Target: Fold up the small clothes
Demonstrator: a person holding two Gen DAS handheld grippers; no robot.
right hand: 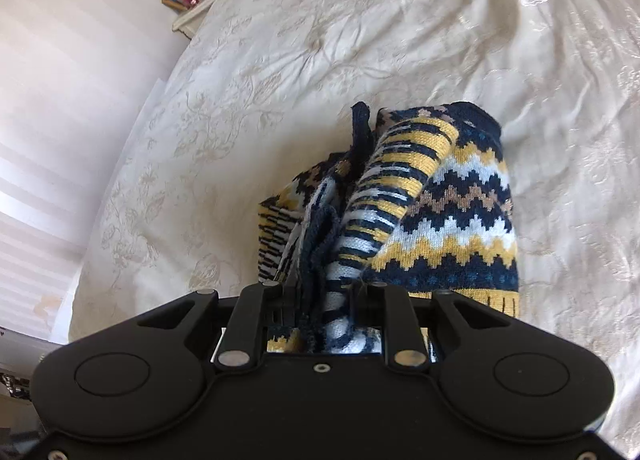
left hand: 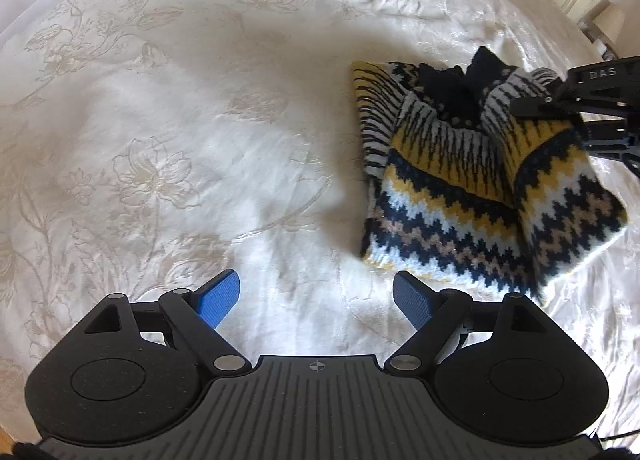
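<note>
- Patterned knit sweater [left hand: 460,188] lying bunched on the embroidered white bedspread [left hand: 180,140], part folded, hem end nearest the left wrist camera, neckline end away.
- Right gripper [right hand: 324,312] clenched on a gathered bunch of the sweater at the collar end, navy trim and striped knit pinched between the fingers, cloth lifted off the bed there.
- Left gripper [left hand: 318,296] released, blue fingers [left hand: 220,300] spread wide over bare bedspread, holding nothing.
- Key relation: sweater ahead and to the right of the left fingers, hem corner just beside the right-hand pad.
- Likely call: short reach forward-right to the hem; long axis running hem to collar, away from the left gripper.
</note>
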